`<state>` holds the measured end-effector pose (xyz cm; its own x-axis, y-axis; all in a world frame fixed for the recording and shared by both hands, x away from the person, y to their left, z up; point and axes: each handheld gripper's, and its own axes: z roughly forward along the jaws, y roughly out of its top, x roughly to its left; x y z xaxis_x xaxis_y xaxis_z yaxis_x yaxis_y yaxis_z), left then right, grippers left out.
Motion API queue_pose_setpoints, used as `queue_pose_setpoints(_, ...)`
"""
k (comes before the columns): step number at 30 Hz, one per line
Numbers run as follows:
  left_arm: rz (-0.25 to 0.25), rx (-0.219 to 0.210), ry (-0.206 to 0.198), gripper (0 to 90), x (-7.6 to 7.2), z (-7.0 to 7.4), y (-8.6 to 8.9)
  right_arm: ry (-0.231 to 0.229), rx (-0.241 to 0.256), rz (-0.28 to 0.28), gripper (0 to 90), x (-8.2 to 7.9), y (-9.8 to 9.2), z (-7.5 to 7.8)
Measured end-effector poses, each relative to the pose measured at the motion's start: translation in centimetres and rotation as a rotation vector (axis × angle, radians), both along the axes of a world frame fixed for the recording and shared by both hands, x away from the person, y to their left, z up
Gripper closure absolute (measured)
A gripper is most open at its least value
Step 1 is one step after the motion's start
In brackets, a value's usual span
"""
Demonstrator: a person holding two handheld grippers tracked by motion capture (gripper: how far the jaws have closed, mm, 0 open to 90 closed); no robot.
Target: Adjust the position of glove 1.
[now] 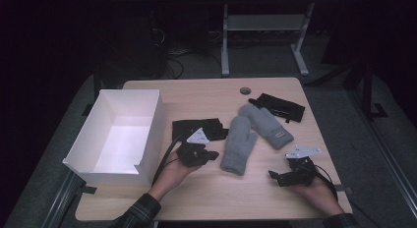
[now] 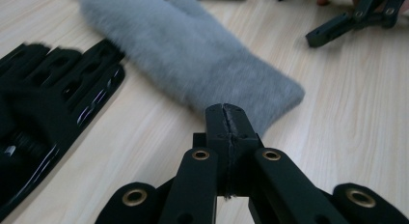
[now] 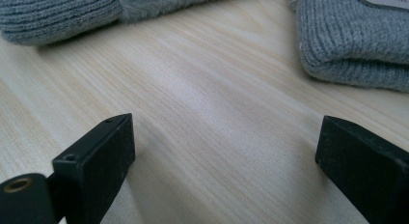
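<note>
A dim room surrounds a pale wooden desk [image 1: 206, 93], lit from above. An open white box [image 1: 147, 134] stands along the desk's left edge. Two grey mittens lie near the middle. The nearer mitten [image 1: 238, 144] runs lengthwise from the near edge toward the far edge, its ribbed cuff pointing at the person. The second mitten [image 1: 268, 125] crosses behind it, slanting toward the right edge. A black glove [image 1: 199, 127] lies between the box and the nearer mitten; another black glove [image 1: 280, 106] lies by the far right corner.

The left tongs [image 1: 212, 155] are pressed together, empty, their tip just beside the nearer mitten's left flank, close to the cuff. In the left gripper view the shut tongs [image 2: 225, 119] point straight at the furry cloth [image 2: 193, 55], which slants across their path.

The right tongs [image 1: 273, 176] sit near the right front corner, spread wide, holding nothing, with both cuffs ahead and apart from them. The left hand is plainly nearer the mitten.
</note>
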<state>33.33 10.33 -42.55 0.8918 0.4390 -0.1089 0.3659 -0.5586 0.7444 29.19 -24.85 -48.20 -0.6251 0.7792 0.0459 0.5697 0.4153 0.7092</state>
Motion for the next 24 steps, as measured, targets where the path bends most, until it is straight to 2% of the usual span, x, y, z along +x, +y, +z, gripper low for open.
queue_pose_setpoints(4,-0.040,-0.004,-0.007,89.5,0.4,-0.1,-2.3,-0.002,-0.005,0.002,6.5,0.0,0.0,0.0)
queue_pose_setpoints(8,-0.053,0.006,-0.005,89.5,0.7,-0.5,-4.2,-0.002,-0.005,0.002,6.5,0.0,0.0,0.0)
queue_pose_setpoints(9,-0.053,0.006,-0.005,89.5,0.7,-0.5,-4.2,-0.002,-0.005,0.002,6.5,0.0,0.0,0.0)
queue_pose_setpoints(13,-0.066,0.010,0.006,89.4,1.5,-1.1,-6.0,-0.001,-0.004,0.001,6.5,0.0,0.0,0.0)
queue_pose_setpoints(19,-0.068,0.026,0.018,89.5,1.9,-1.7,-7.2,0.000,-0.004,0.004,6.6,0.0,0.0,0.0)
queue_pose_setpoints(24,-0.081,0.043,0.028,89.6,1.8,-2.0,-7.0,0.000,-0.004,0.007,6.6,0.0,0.0,0.0)
